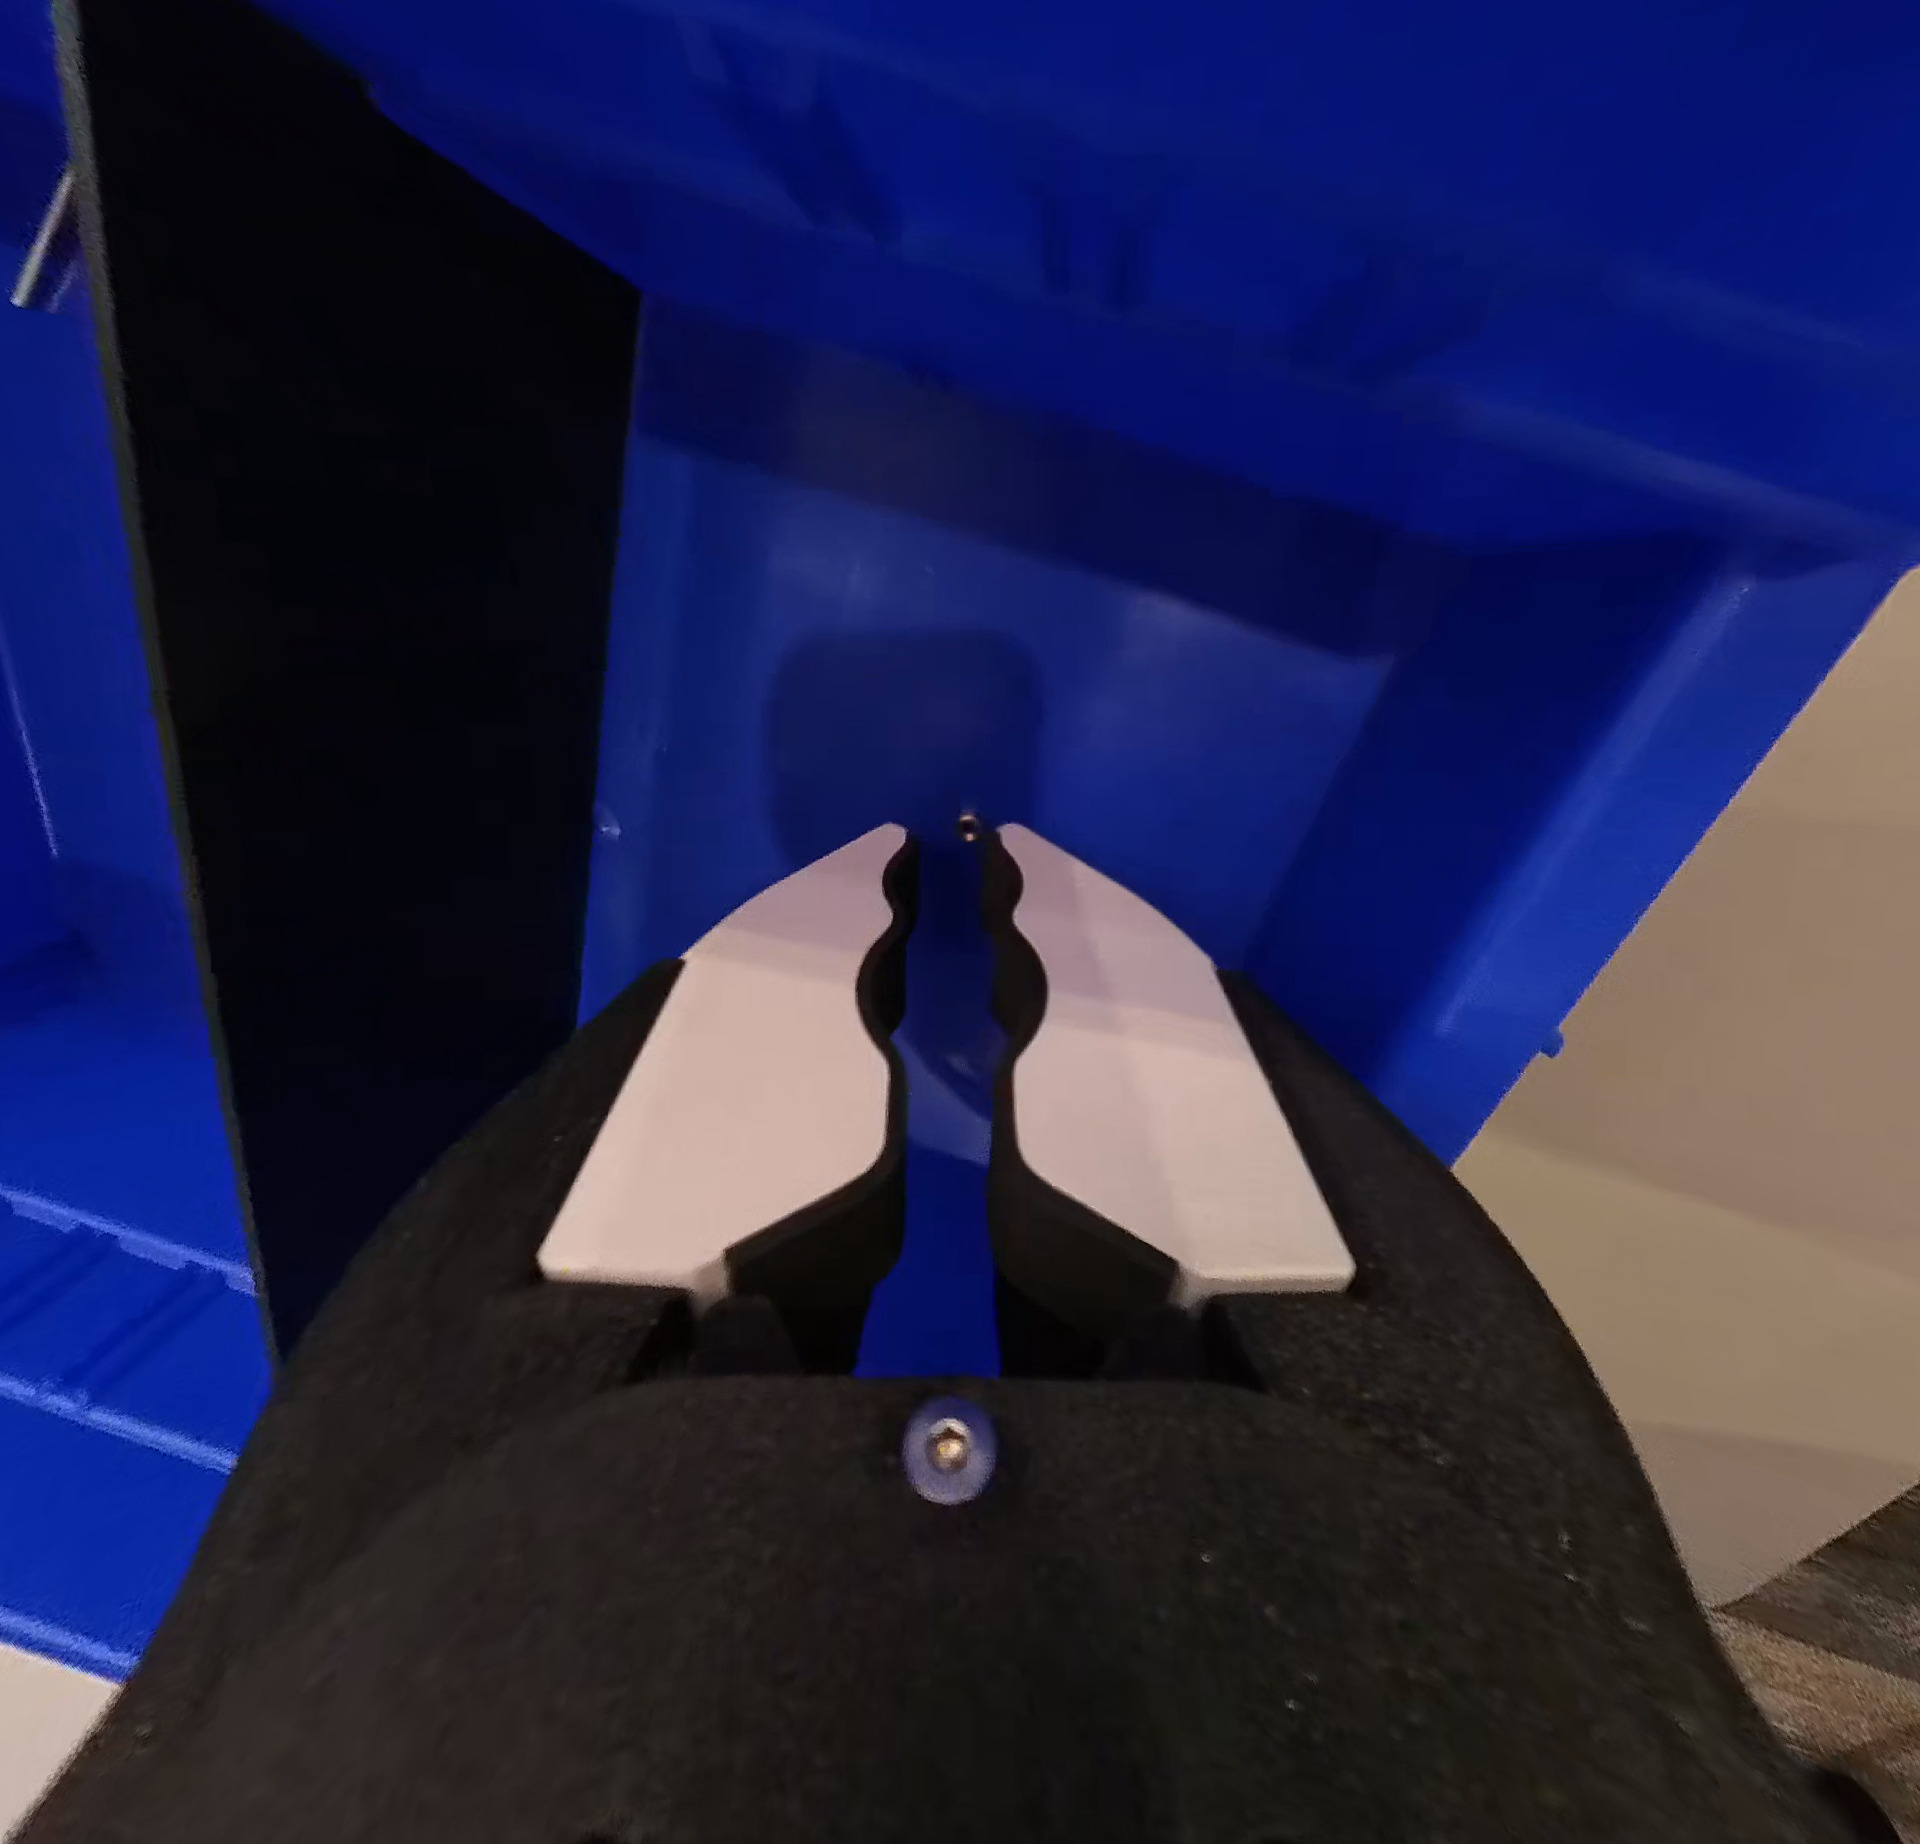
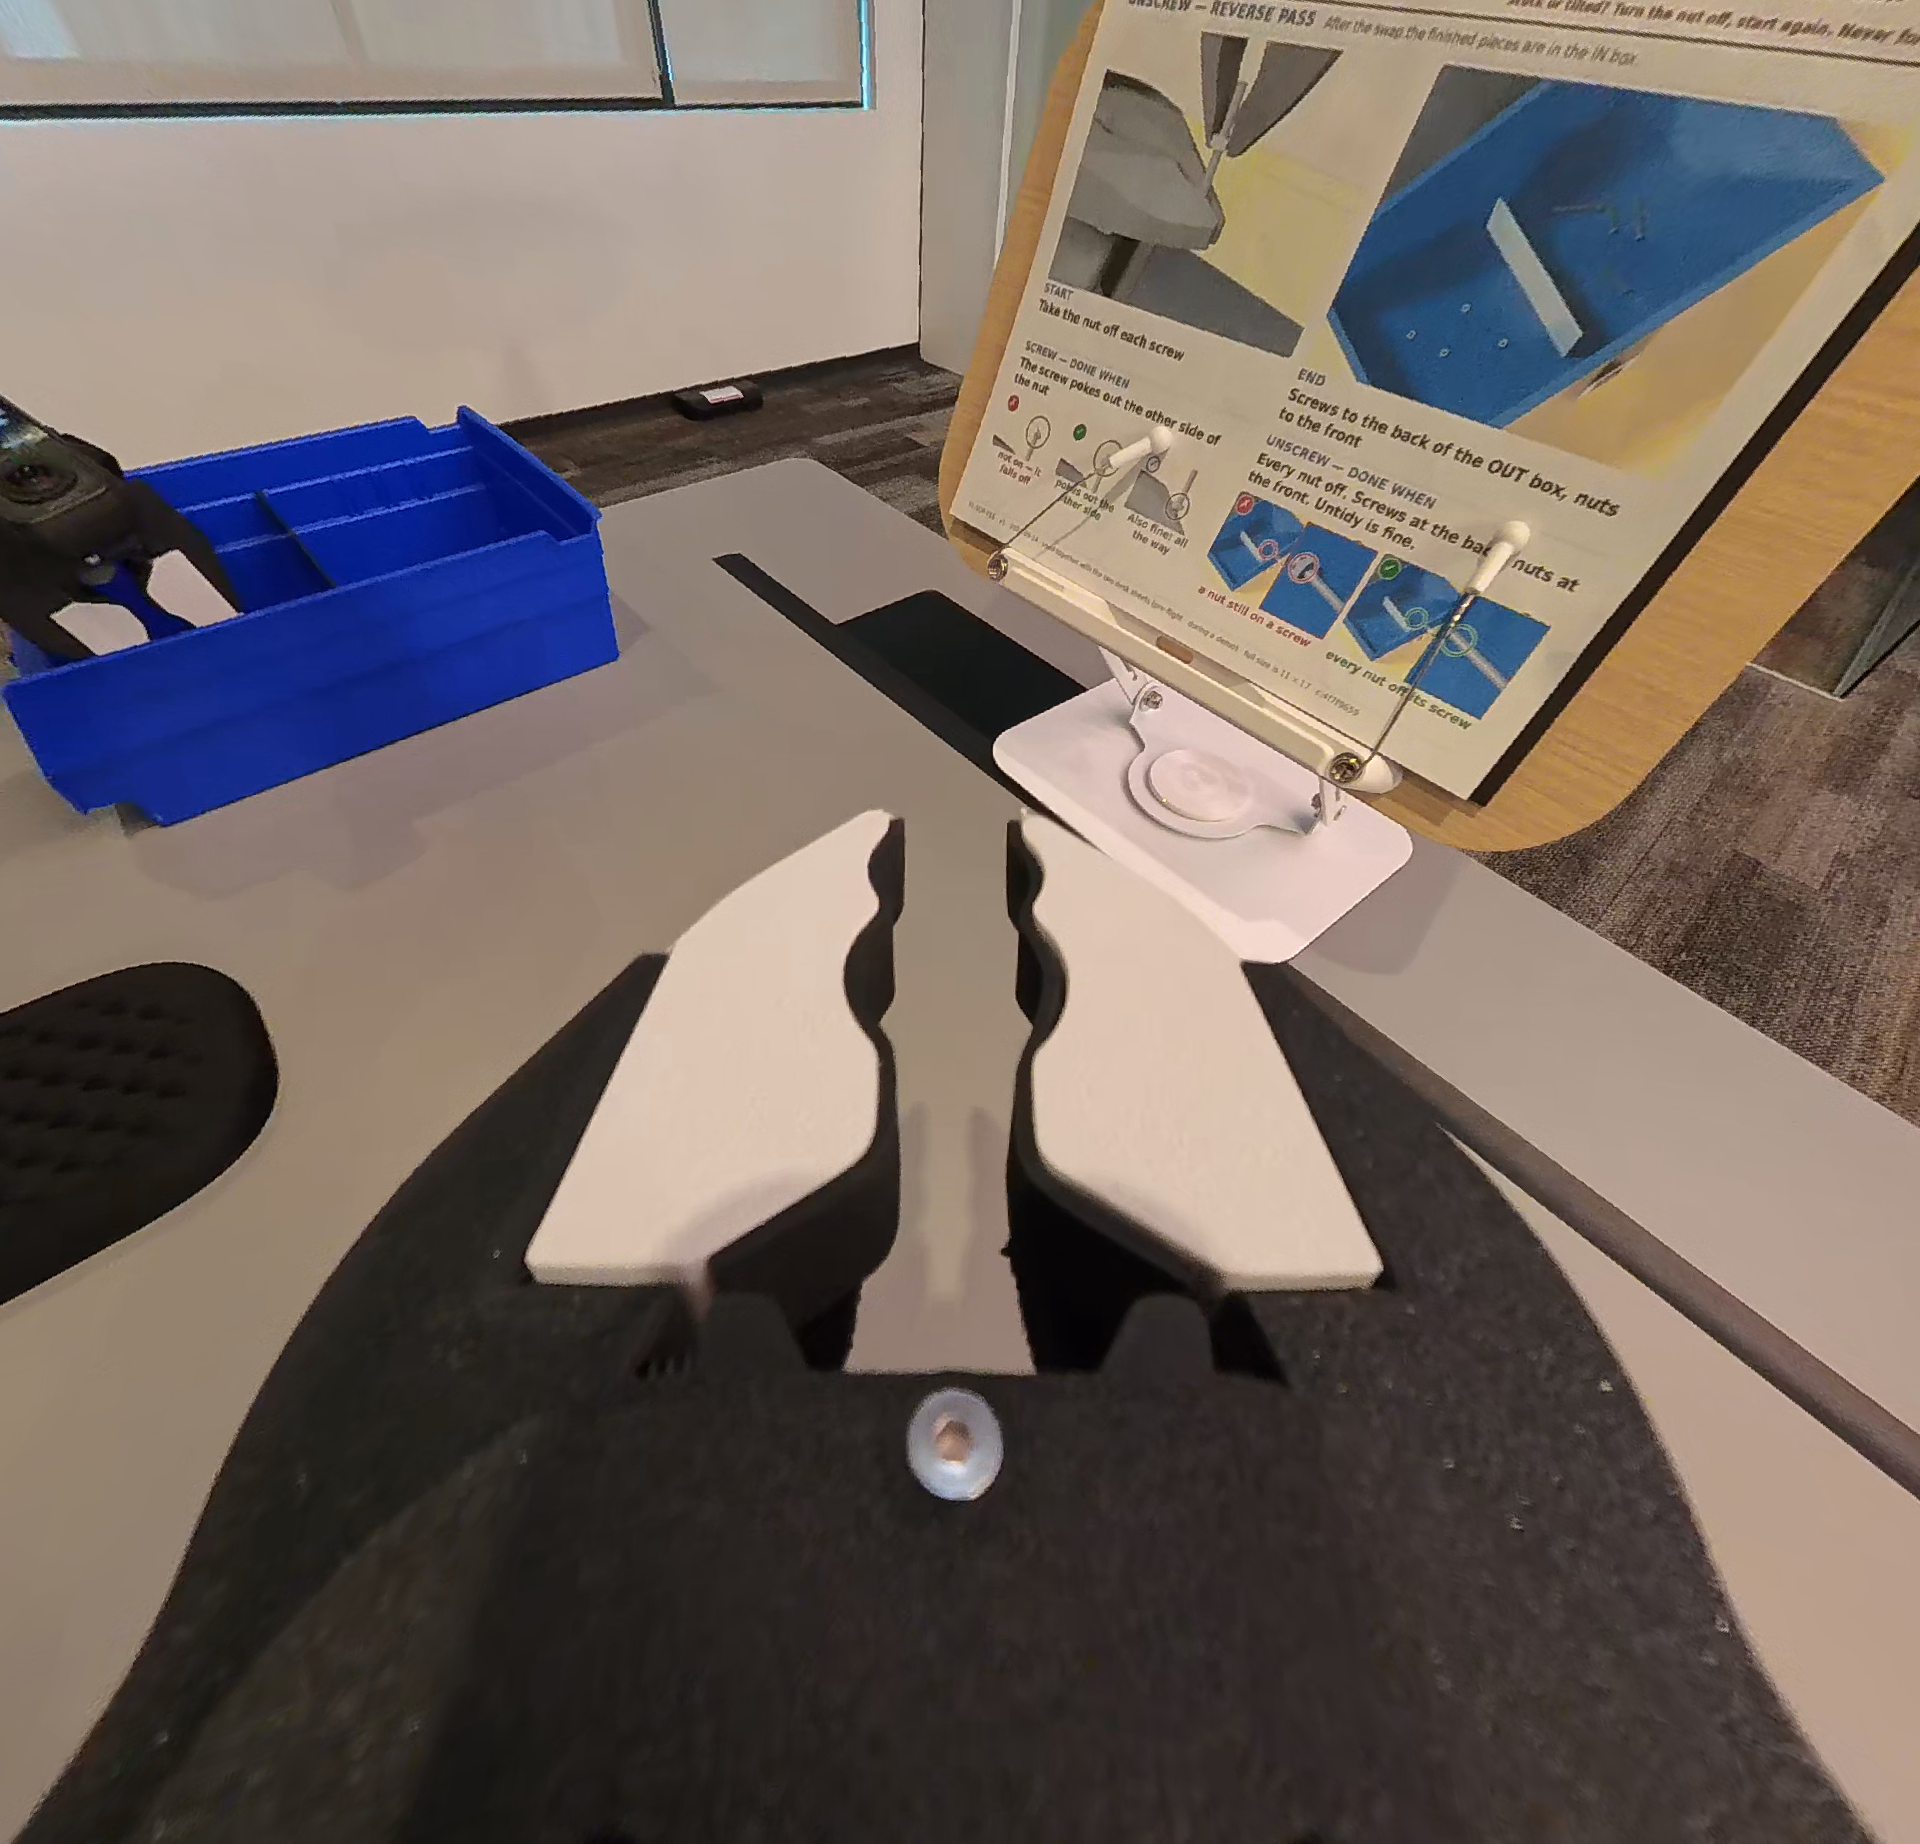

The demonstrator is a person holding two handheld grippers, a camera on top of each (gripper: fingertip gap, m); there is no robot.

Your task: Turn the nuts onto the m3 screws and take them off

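Left gripper (image 1: 954, 836) is down inside the blue bin (image 1: 1143, 236), fingers slightly apart, nothing between them. Black divider (image 1: 343, 651) stands upright just to its left and walls off the neighbouring compartment; a thin metal piece, probably a screw (image 1: 47, 236), lies beyond it at far left, blurred. One small metal nut (image 1: 967, 826) sits on the bin floor right at the fingertips, beside the right tip; contact can't be judged. Bin wall rises close ahead and on the right, so the compartment is tight.

Right gripper (image 2: 956, 833) hovers over the grey table (image 2: 727, 734), fingers parted, empty. Black perforated pad (image 2: 114, 1098) to its left. The bin is well apart at far left. White stand (image 2: 1226, 849) holding an instruction sheet (image 2: 1455, 340) sits just ahead-right, near the table edge. Bare tabletop straight ahead and left.
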